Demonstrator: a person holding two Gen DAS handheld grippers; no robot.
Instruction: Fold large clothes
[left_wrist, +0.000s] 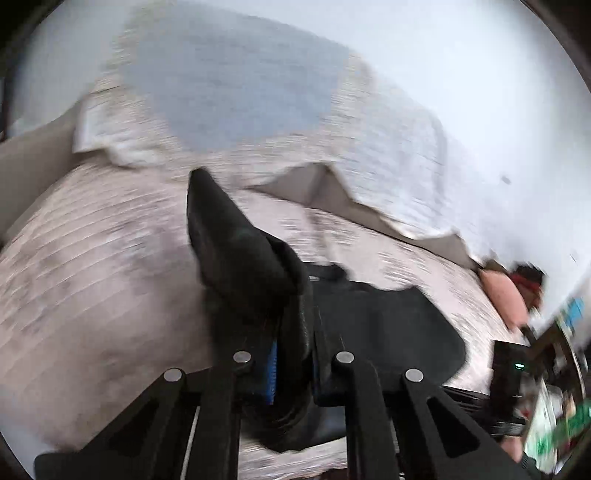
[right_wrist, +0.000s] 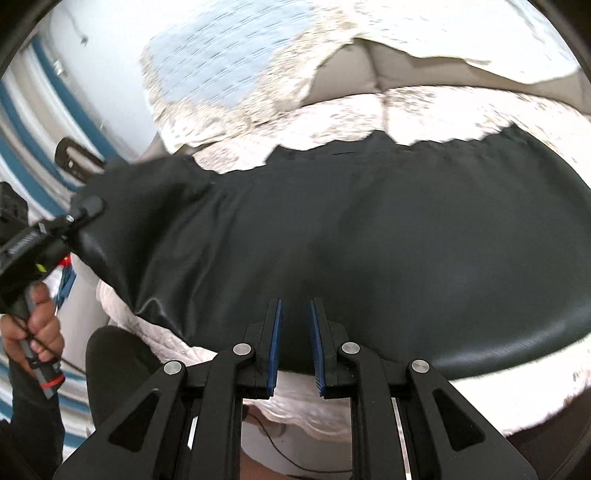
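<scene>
The black garment (right_wrist: 369, 229) is pinched by both the left gripper (left_wrist: 291, 328) and the right gripper (right_wrist: 295, 343); through the blur, seemingly no legible writing.

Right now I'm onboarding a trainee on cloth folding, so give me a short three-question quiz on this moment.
1. True or false: the left gripper is shut on a raised part of the black garment.
2. What does the garment lie on? A) bare wooden floor B) pale patterned bedspread C) metal rack
3. Fill in: the right gripper holds the garment's ___ edge, the one closest to its camera.

Key: 1 true; 2 B; 3 near.
</scene>
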